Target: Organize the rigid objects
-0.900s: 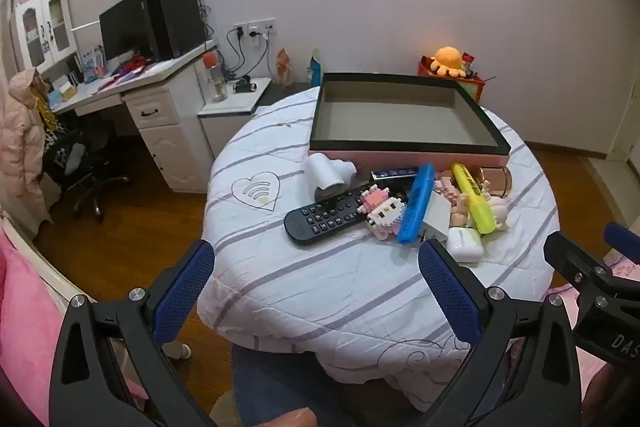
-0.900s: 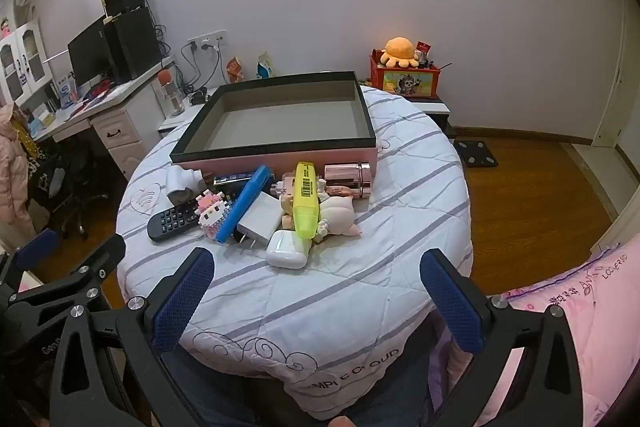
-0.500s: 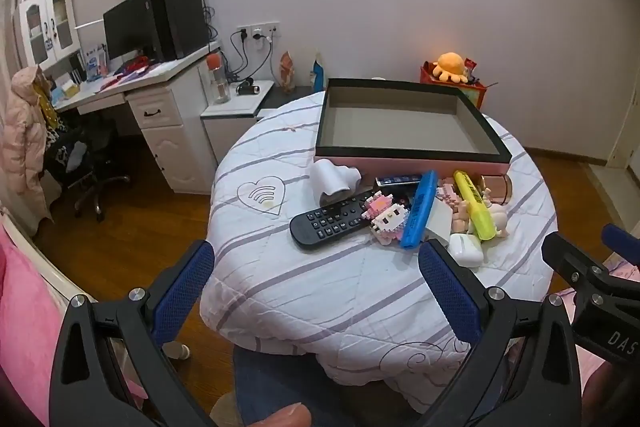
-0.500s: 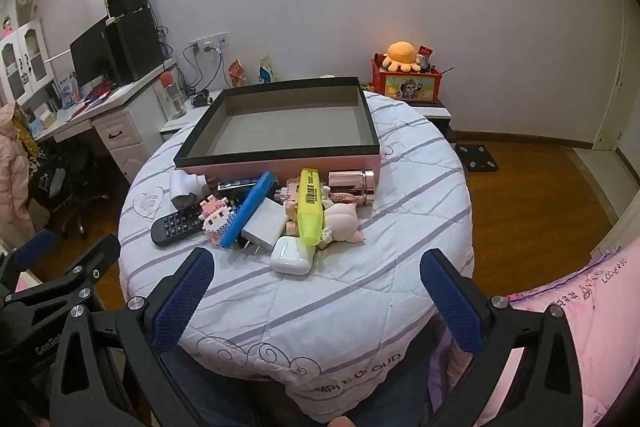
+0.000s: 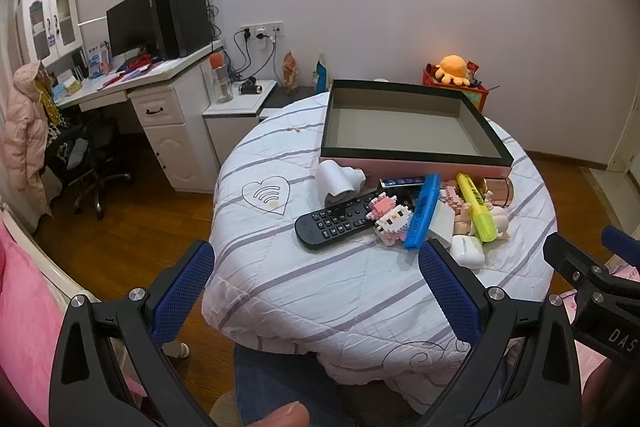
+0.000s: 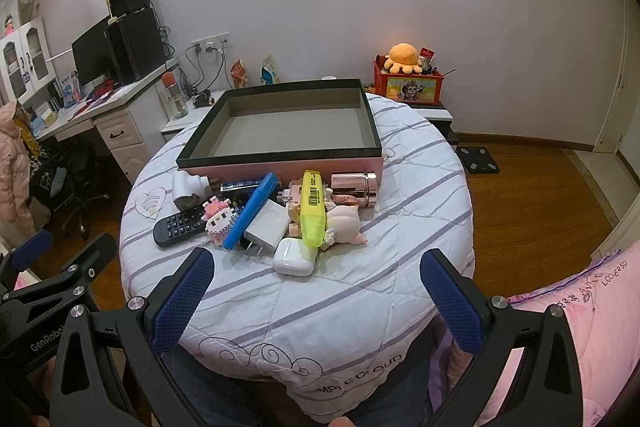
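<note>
Both grippers: black plastic frames, triangular cutouts, silver screws, blue textured pads [image 5: 182, 293]. Left gripper [image 5: 316, 291] reads "GenRobo" from right view; right gripper [image 6: 316, 293] shows "DAS". Person wears blue jeans [image 5: 276, 379].

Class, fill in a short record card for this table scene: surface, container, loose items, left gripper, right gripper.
surface: round table under a striped quilted cover
container: empty box, pink sides, dark rim
loose items: remote, blue marker, yellow highlighter, white earbud case, piled in front of the box
left gripper: open, empty
right gripper: open, empty
</note>
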`<state>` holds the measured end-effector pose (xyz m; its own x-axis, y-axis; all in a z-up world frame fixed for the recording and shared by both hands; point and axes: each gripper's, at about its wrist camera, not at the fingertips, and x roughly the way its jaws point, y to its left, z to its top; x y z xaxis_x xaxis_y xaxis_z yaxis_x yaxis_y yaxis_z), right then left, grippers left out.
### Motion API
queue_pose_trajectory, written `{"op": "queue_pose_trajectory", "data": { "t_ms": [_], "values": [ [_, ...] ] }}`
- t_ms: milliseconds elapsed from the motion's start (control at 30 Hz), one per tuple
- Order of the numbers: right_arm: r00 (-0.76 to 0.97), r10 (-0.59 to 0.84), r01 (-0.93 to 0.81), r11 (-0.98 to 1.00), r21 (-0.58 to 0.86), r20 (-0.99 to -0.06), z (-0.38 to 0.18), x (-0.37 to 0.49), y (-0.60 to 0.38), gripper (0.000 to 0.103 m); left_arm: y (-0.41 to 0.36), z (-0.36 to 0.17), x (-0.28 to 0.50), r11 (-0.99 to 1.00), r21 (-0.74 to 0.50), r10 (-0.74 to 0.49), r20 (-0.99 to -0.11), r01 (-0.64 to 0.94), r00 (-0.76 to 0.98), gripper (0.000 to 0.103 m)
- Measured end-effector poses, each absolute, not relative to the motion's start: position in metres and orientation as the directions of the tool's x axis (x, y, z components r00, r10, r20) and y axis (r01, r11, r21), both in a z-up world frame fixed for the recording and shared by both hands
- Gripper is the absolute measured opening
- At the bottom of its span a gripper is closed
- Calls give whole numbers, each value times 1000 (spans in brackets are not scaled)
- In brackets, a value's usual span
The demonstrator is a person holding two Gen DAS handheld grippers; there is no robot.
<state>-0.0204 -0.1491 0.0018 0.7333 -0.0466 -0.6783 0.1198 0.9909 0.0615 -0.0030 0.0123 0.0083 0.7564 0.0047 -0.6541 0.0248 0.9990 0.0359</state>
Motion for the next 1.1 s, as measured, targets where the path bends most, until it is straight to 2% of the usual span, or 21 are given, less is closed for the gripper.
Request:
{"op": "queue_pose_trajectory", "data": {
  "t_ms": [800,1100],
  "values": [
    [731,-42,112,992,59,-681,2,-19,-146,103,14,2,1,999,34,7,-667,20,745,103],
    [698,-32,123,990,75,-715,-10,-1,-155,103,10,-7,22,999,36,2,-694,32,720,103]
  ]
}}
